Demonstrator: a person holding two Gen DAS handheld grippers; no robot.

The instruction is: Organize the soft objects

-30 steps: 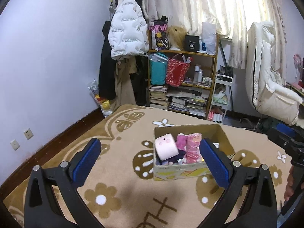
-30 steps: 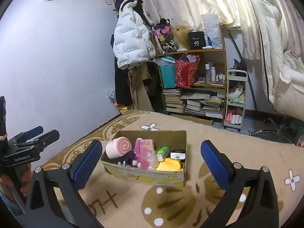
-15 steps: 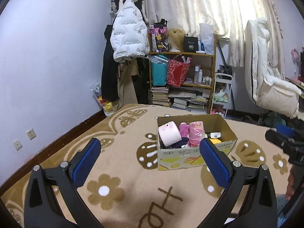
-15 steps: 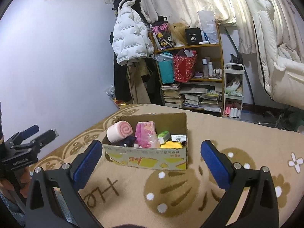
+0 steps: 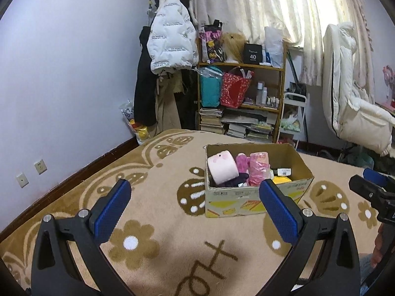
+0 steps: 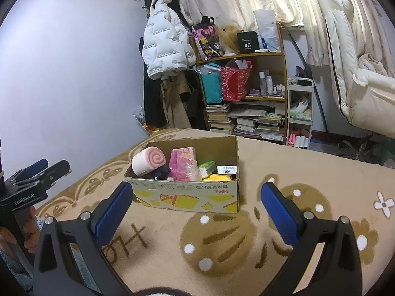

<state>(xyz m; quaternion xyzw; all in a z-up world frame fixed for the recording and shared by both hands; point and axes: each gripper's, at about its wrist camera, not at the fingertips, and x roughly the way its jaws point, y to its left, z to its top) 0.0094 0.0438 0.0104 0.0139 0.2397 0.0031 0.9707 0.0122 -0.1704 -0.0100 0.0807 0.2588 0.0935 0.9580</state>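
One cardboard box (image 6: 187, 194) sat on one patterned rug (image 6: 284, 172). Inside: one pink swirl-roll plush (image 6: 148, 160), one pink wrapped bundle (image 6: 184, 165), one green packet (image 6: 207, 169), one yellow item (image 6: 218, 177). Two grippers (image 5: 195, 212) (image 6: 196, 209); two wall sockets (image 5: 40, 166) (image 5: 22, 180).

A white puffer jacket (image 5: 172, 42) hangs beside a cluttered wooden bookshelf (image 5: 240, 103)

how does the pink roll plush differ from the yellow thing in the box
The pink roll plush is a pale pink cylinder with a spiral end face; the yellow thing is a low, plain yellow lump. The roll plush sticks up above the cardboard box rim at one end; the yellow thing sits low near the other. Both lie inside the box.
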